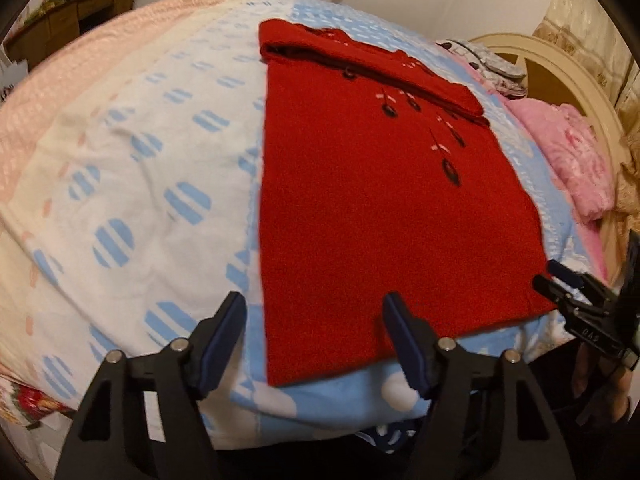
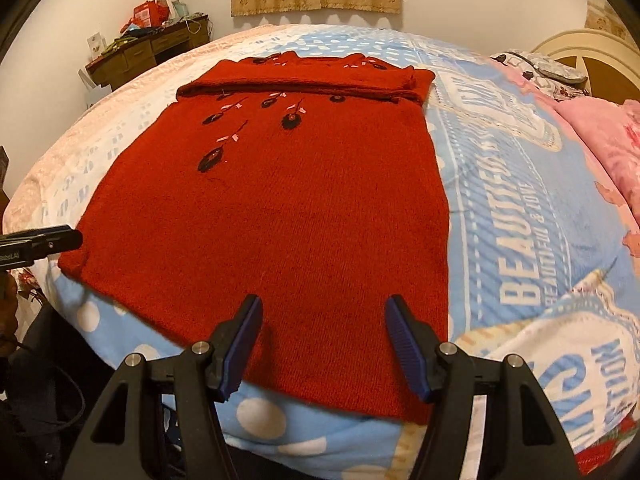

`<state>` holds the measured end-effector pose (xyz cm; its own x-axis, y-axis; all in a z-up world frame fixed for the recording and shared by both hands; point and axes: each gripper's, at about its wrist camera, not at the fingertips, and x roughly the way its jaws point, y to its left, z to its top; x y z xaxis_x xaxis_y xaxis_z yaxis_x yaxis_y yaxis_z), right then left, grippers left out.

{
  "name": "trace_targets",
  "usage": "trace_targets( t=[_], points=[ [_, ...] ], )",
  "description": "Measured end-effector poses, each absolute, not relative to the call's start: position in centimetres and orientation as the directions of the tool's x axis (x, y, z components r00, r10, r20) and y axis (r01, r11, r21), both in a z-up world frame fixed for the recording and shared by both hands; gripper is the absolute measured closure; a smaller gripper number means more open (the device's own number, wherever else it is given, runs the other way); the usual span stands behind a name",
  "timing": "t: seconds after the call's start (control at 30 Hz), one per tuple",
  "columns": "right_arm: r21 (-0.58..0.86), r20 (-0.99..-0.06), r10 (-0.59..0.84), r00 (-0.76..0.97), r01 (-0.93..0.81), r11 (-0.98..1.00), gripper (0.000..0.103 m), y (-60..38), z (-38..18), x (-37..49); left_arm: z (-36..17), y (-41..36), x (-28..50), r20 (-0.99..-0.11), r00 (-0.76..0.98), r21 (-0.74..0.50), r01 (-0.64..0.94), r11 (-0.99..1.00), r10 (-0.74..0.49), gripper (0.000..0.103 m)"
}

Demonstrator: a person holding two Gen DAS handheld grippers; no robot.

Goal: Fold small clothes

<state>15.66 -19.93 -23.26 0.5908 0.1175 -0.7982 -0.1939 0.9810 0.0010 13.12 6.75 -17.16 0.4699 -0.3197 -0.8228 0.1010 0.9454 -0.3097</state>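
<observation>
A red knitted sweater [image 1: 360, 208] [image 2: 280, 208] lies flat on the bed, dark flower embroidery near its top, sleeves folded across the chest. My left gripper [image 1: 316, 304] hovers open at the near hem, whose left corner lies between the spread fingers with neither pad pressing on it. My right gripper [image 2: 324, 304] is open too, fingers spread over the hem's right part, nothing pinched. In the left wrist view the right gripper [image 1: 554, 280] shows at the hem's right corner. Edge-on in the right wrist view, the left gripper [image 2: 60, 238] sits by the left corner.
The bed carries a white and blue dotted sheet [image 1: 140, 200] and a blue printed cover [image 2: 520, 220]. Pink bedding [image 1: 580, 160] and a cream headboard [image 1: 560, 68] lie to the right. A cluttered wooden desk [image 2: 148, 52] stands by the far wall.
</observation>
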Motion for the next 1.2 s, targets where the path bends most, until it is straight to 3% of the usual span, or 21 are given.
trace_targets(
  t=[0.3, 0.43, 0.53, 0.77, 1.2],
  points=[
    [0.000, -0.780, 0.118, 0.614, -0.188, 0.982, 0.038, -20.2, -22.9, 14.5, -17.5, 6.7, 12.5, -0.820, 0.477, -0.308, 0.098, 0.946, -0.317, 0.042],
    [0.014, -0.775, 0.118, 0.620, -0.169, 0.985, 0.038, -21.2, -22.6, 14.4, -17.5, 6.5, 12.3, -0.822, 0.470, -0.302, 0.117, 0.946, -0.320, 0.072],
    [0.019, -0.774, 0.106, 0.624, -0.145, 0.989, 0.038, -22.3, -22.3, 14.1, -17.5, 6.5, 12.1, -0.825, 0.473, -0.287, 0.121, 0.950, -0.310, 0.087],
    [0.040, -0.782, 0.077, 0.618, -0.074, 0.996, 0.039, -25.3, -22.3, 13.2, -16.5, 6.6, 11.8, -0.805, 0.499, -0.286, 0.146, 0.947, -0.320, 0.092],
    [0.159, -0.821, 0.163, 0.547, -0.055, 0.986, 0.040, -26.7, -24.9, 13.6, -16.5, 6.7, 11.8, -0.798, 0.505, -0.289, 0.159, 0.944, -0.329, 0.092]
  ],
)
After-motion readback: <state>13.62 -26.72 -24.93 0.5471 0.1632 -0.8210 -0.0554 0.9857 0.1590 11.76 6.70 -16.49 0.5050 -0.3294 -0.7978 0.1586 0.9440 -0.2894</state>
